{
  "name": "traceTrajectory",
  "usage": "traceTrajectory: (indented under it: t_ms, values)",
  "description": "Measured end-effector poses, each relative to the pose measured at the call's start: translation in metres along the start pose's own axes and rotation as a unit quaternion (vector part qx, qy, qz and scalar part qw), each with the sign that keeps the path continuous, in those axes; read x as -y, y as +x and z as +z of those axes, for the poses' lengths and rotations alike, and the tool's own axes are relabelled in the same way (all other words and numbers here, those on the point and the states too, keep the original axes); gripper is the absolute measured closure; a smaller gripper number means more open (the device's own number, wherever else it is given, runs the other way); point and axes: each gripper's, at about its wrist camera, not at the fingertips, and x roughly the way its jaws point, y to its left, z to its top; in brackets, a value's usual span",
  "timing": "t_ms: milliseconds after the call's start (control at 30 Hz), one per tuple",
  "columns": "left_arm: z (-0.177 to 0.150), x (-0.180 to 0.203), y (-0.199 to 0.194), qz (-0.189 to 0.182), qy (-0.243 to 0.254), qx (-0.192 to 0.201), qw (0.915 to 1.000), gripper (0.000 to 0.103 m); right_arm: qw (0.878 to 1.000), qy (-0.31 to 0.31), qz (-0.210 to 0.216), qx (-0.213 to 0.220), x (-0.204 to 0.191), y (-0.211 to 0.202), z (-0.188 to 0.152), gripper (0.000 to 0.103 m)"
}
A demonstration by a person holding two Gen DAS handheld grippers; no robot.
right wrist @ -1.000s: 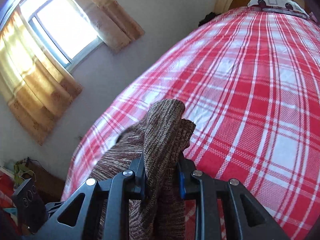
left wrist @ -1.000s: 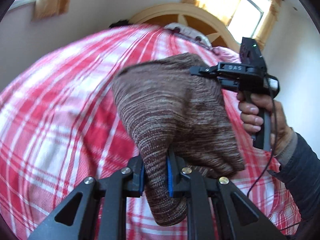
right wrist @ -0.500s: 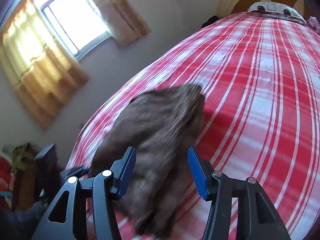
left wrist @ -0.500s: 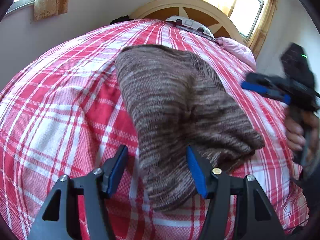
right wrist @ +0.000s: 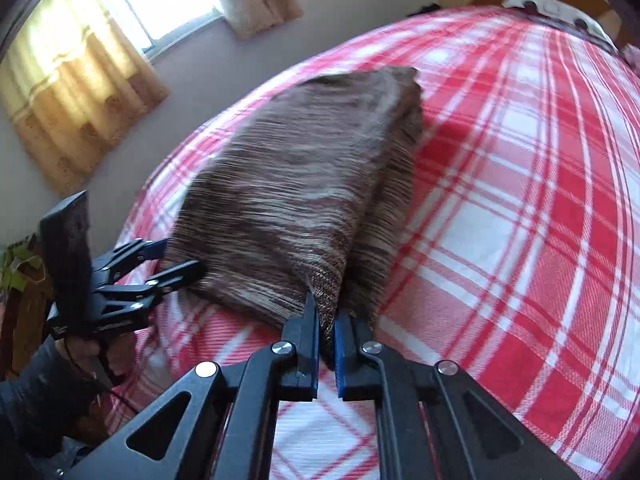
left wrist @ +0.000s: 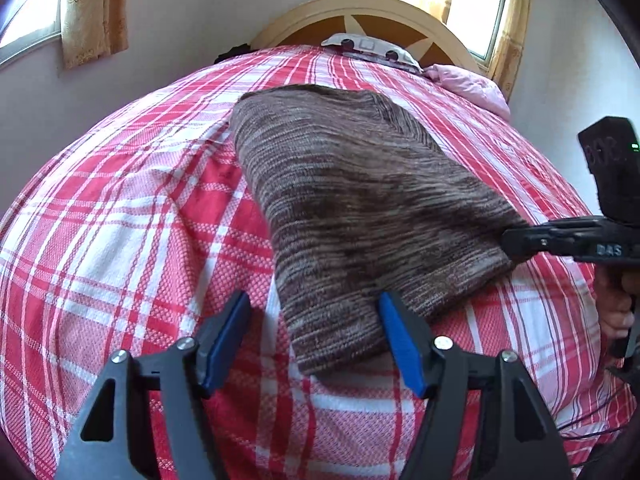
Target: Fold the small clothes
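A brown striped knit garment (left wrist: 360, 208) lies folded flat on the red and white checked bedspread (left wrist: 120, 240). It also shows in the right wrist view (right wrist: 304, 184). My left gripper (left wrist: 316, 340) is open, its blue pads either side of the garment's near corner without holding it. In the right wrist view the left gripper (right wrist: 172, 260) sits open at the garment's left edge. My right gripper (right wrist: 326, 320) is shut on the garment's near corner. In the left wrist view the right gripper (left wrist: 516, 240) meets the garment's right edge.
A wooden headboard (left wrist: 380, 12) and a pink pillow (left wrist: 468, 84) lie at the bed's far end. Curtained windows (right wrist: 120, 40) line the walls. A dark patterned item (left wrist: 372, 48) rests near the headboard. The bedspread stretches wide to the right of the garment (right wrist: 520, 200).
Both grippers lowered the garment onto the bed and opened. The right gripper has since shut again on the near corner; the left stays open.
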Motion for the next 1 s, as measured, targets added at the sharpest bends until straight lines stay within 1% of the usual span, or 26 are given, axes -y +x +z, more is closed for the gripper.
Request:
traceTrajectory:
  t_ms: [67, 133, 200, 233, 267, 300, 333, 367, 433, 467, 500, 567, 667, 733, 767, 800, 900, 1000]
  values:
    - [0.002, -0.001, 0.000, 0.002, -0.003, -0.001, 1.0000, 0.033, 1.000, 0.001, 0.006, -0.013, 0.003, 0.008, -0.003, 0.098]
    - [0.002, 0.001, -0.001, 0.004, -0.005, -0.004, 1.0000, 0.031, 1.000, -0.010, -0.007, -0.003, -0.003, 0.004, -0.003, 0.098]
    - [0.003, 0.002, -0.001, 0.010, -0.006, -0.007, 0.9999, 0.028, 1.000, -0.003, -0.020, 0.001, -0.005, 0.003, -0.003, 0.097]
    - [0.003, 0.002, -0.002, 0.011, -0.008, -0.007, 0.9999, 0.027, 0.999, -0.003, -0.034, 0.006, -0.006, 0.000, -0.004, 0.094]
    - [0.004, 0.001, -0.002, 0.013, -0.010, -0.008, 0.9998, 0.026, 0.999, -0.004, -0.048, 0.016, -0.011, -0.005, -0.005, 0.087]
    - [0.004, 0.001, -0.002, 0.014, -0.012, -0.009, 0.9998, 0.026, 0.997, -0.009, -0.066, 0.035, -0.016, -0.012, -0.003, 0.083]
    - [0.004, 0.001, -0.002, 0.016, -0.013, -0.010, 0.9997, 0.025, 0.996, -0.014, -0.073, 0.047, -0.023, -0.016, -0.002, 0.073]
    - [0.005, 0.001, -0.002, 0.018, -0.016, -0.012, 0.9996, 0.024, 0.995, -0.022, -0.077, 0.065, -0.031, -0.021, 0.001, 0.066]
    - [0.005, 0.001, -0.002, 0.021, -0.017, -0.014, 0.9995, 0.024, 0.993, -0.046, -0.070, 0.089, -0.048, -0.027, 0.008, 0.056]
    - [0.005, 0.002, -0.002, 0.023, -0.018, -0.015, 0.9995, 0.024, 0.991, -0.064, -0.069, 0.092, -0.056, -0.026, 0.010, 0.056]
    - [0.005, 0.002, -0.001, 0.025, -0.019, -0.016, 0.9994, 0.023, 0.989, -0.089, -0.077, 0.090, -0.065, -0.021, 0.012, 0.056]
    - [0.005, 0.002, -0.001, 0.028, -0.022, -0.019, 0.9992, 0.023, 0.988, -0.108, -0.083, 0.077, -0.072, -0.007, 0.014, 0.056]
    - [0.006, 0.002, -0.001, 0.031, -0.022, -0.021, 0.9991, 0.022, 0.991, -0.096, -0.081, 0.047, -0.062, 0.013, 0.012, 0.056]
    - [0.006, 0.003, -0.001, 0.032, -0.022, -0.022, 0.9990, 0.021, 0.992, -0.087, -0.091, 0.026, -0.053, 0.025, 0.002, 0.057]
    - [0.006, 0.004, 0.000, 0.032, -0.022, -0.023, 0.9990, 0.020, 0.992, -0.084, -0.089, 0.021, -0.049, 0.029, -0.002, 0.057]
    - [0.006, 0.004, 0.000, 0.033, -0.022, -0.024, 0.9989, 0.019, 0.992, -0.089, -0.086, 0.032, -0.046, 0.027, -0.007, 0.057]
    - [0.009, 0.006, -0.003, 0.042, -0.022, -0.024, 0.9986, 0.019, 0.992, -0.083, -0.088, 0.040, -0.048, 0.019, -0.010, 0.057]
    - [0.016, 0.013, -0.019, 0.050, -0.014, 0.000, 0.9987, 0.019, 0.989, -0.083, -0.098, 0.069, -0.058, -0.003, -0.014, 0.056]
